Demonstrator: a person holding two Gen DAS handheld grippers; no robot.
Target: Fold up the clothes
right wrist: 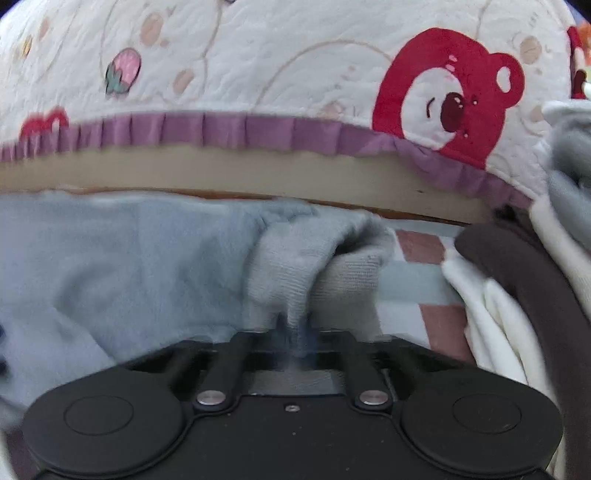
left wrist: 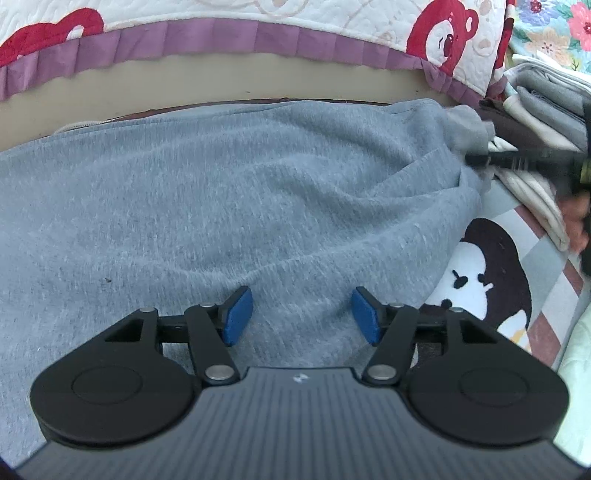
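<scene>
Item: grey knit garment [left wrist: 229, 206], spread on the bed, its long axis running left to right along the quilted bear-print cover [left wrist: 295, 14] behind it.

We note the left hand-held gripper [left wrist: 302, 315] hovering over the garment's near edge, blue pads [left wrist: 238, 314] parted about halfway with nothing between them.

We note the right hand-held gripper [right wrist: 295, 332] clamped on the garment's bunched right end, nearest the stack of folded clothes [left wrist: 546, 122].

We judge the right hand nearer the fold's starting corner; the cloth stretches leftward from it.
</scene>
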